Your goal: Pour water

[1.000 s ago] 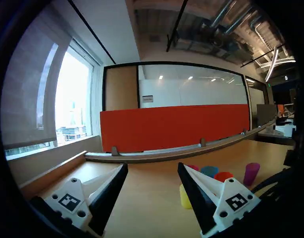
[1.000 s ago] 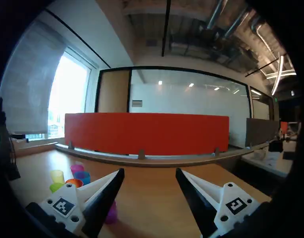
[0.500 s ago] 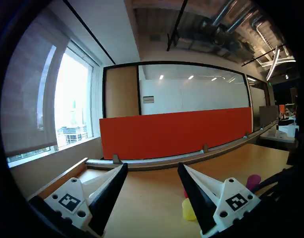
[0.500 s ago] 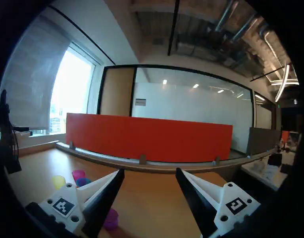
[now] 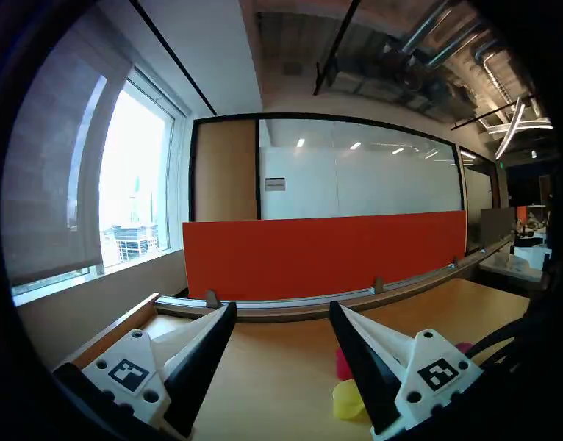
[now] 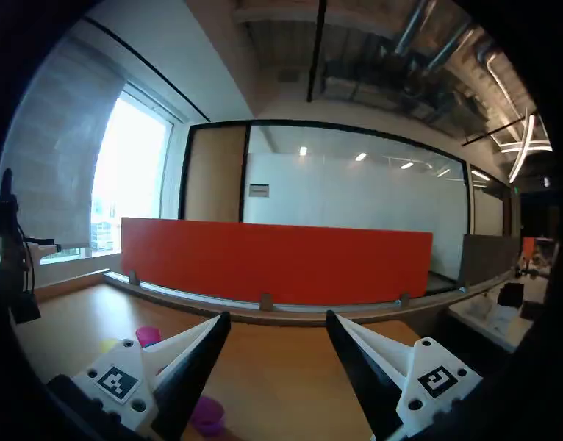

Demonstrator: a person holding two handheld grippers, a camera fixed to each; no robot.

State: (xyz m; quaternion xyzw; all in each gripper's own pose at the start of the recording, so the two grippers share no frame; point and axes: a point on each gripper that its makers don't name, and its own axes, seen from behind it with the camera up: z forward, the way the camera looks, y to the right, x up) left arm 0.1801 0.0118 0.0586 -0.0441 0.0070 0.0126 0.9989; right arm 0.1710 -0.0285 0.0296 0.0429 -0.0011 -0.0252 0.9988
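Left gripper view, yellow cup (image 5: 345,400) behind left tool (image 5: 281,305), orange divider (image 5: 318,250) beyond

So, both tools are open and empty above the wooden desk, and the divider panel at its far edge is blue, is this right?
Not quite. The divider panel is orange-red, not blue; the right gripper view shows it. The rest holds: the left tool and the right tool are open and empty above the wooden desk.

Orange partition (image 5: 322,253), wood desk (image 6: 281,367), bright window (image 5: 131,198).
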